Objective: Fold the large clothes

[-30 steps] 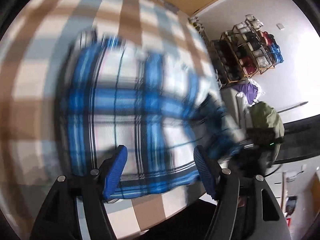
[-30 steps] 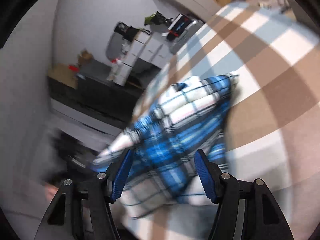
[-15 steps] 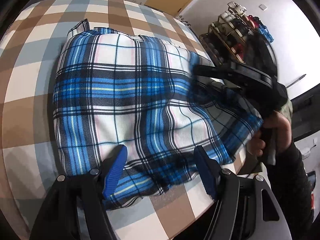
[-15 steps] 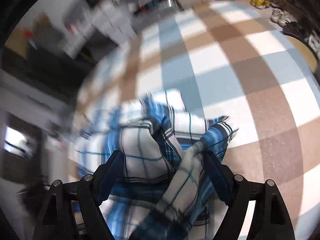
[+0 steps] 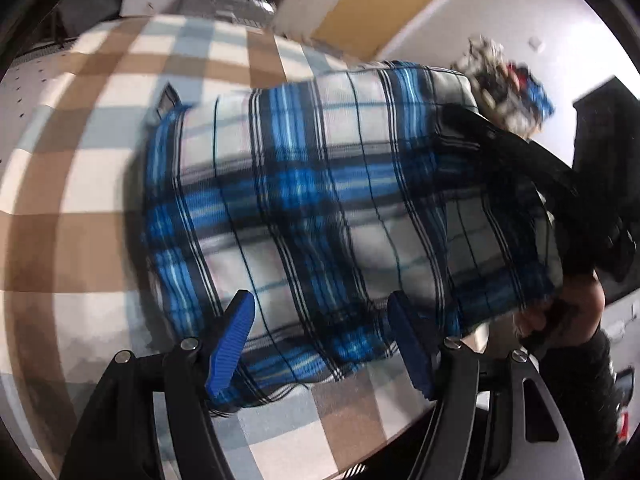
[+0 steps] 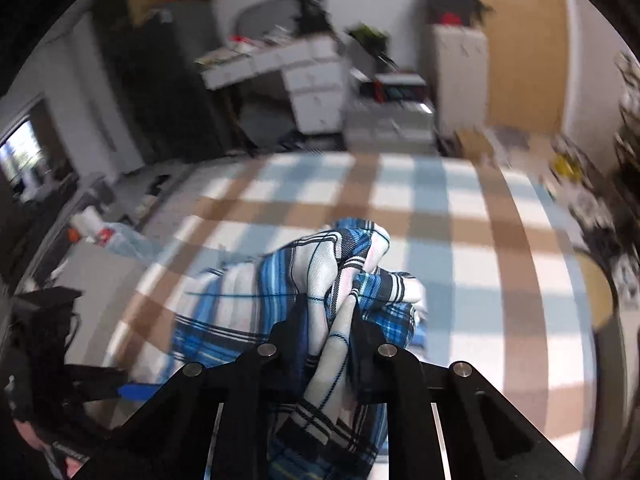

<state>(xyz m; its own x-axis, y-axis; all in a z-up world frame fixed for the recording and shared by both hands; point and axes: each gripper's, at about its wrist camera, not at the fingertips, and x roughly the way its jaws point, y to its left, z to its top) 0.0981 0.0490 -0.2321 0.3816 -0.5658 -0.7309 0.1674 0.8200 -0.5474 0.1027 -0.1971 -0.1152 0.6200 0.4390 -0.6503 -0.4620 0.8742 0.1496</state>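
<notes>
A large blue, white and black plaid shirt of soft woven cloth (image 5: 320, 208) lay in a rough folded block on a bed-like surface covered by a tan, white and pale blue checked cloth (image 5: 80, 184). The left gripper (image 5: 322, 336), a black frame with ribbed blue pads, hovered over the near edge of the shirt; its jaws stood moderately wide, one blue finger (image 5: 232, 340) over the shirt's near left part and the other toward the near right, and no cloth was pinched between them. In the right wrist view the right gripper (image 6: 328, 332) had just been closing and its jaws stood narrow, clamped on a bunched fold of the plaid shirt (image 6: 320, 280), which rose in a crumpled peak ahead of the fingertips and trailed down between the black finger frames toward the camera. The rest of the garment spread to the left on the checked cloth (image 6: 480, 280). From the left wrist view the right gripper's black body (image 5: 536, 176) reached in over the shirt's right side, with the person's right hand (image 5: 560, 316) gripping its handle and a dark sleeve (image 5: 580, 380) below it. Behind the bed a blurred white set of drawers (image 6: 316, 92) and a tan wooden door (image 6: 520, 40) stood against the wall.
</notes>
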